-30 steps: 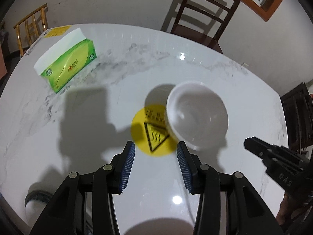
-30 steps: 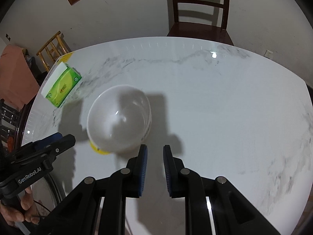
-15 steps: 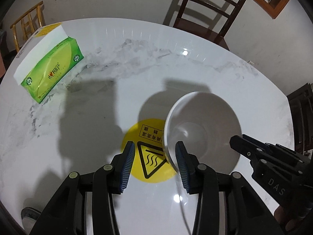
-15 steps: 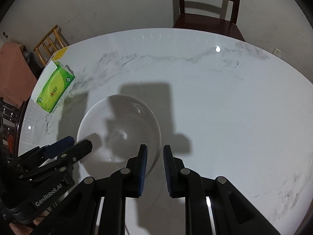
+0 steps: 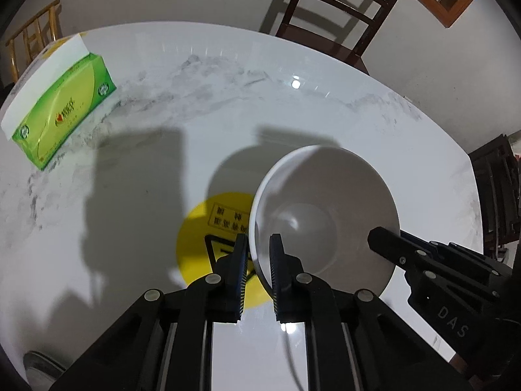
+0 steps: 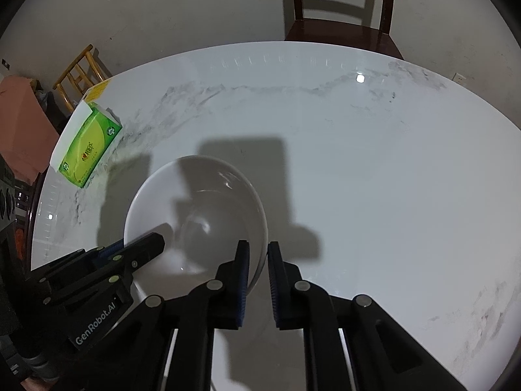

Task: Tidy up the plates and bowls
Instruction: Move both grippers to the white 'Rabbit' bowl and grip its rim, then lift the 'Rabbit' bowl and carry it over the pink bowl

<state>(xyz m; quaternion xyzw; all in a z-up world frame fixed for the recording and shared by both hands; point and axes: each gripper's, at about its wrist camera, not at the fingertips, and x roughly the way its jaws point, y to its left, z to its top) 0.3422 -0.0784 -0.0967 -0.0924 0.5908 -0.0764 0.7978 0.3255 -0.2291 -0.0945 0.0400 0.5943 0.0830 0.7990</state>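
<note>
- Table (image 5: 325, 104): carries the white bowl (image 5: 329, 192), which stands partly over the yellow warning sticker (image 5: 208, 228).
- Left gripper (image 5: 259, 254): just closed, pinching the bowl's rim at 9 o'clock.
- Right gripper (image 6: 257, 260): pinching the rim at 3 o'clock; opposed grips likely keep the lift level.

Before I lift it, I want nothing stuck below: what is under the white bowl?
A yellow round warning sticker on the marble table runs under the white bowl on one side. How far it reaches beneath is covered by the bowl.
</note>
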